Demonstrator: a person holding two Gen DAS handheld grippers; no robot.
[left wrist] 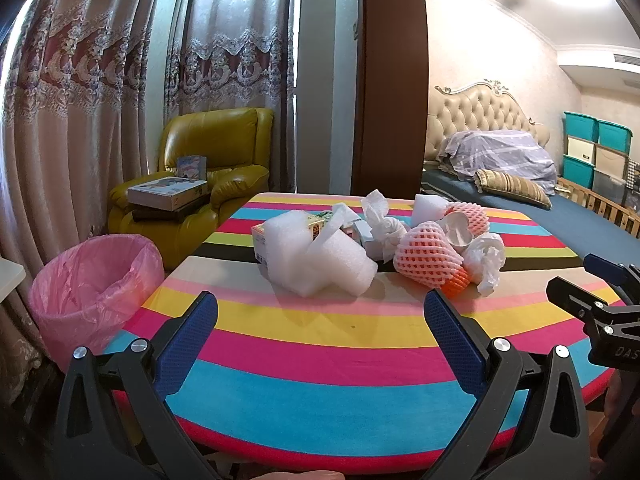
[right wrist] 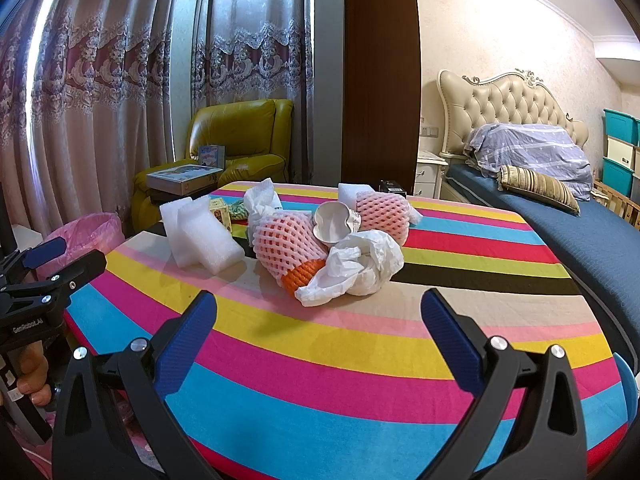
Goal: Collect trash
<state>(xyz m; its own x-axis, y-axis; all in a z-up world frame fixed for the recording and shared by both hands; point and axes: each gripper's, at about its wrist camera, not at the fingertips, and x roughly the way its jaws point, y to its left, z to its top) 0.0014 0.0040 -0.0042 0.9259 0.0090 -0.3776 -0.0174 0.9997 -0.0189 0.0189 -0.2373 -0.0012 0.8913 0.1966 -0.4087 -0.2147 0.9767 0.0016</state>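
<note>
A heap of trash lies mid-table on the striped cloth [left wrist: 320, 340]: white foam wrap [left wrist: 320, 256] [right wrist: 200, 236], a small carton [left wrist: 276, 232], crumpled white paper [left wrist: 486, 260] [right wrist: 356, 268], two pink foam fruit nets [left wrist: 428, 256] [right wrist: 288, 244], and a white shell-like cup [right wrist: 332, 224]. My left gripper [left wrist: 320, 320] is open and empty, hovering short of the foam wrap. My right gripper [right wrist: 320, 320] is open and empty, short of the crumpled paper; it also shows at the right edge of the left wrist view [left wrist: 592, 280].
A bin lined with a pink bag [left wrist: 92, 280] [right wrist: 84, 236] stands on the floor left of the table. A yellow armchair [left wrist: 216, 160] with boxes stands behind it. A bed [right wrist: 580, 232] runs along the right. Curtains hang at the left.
</note>
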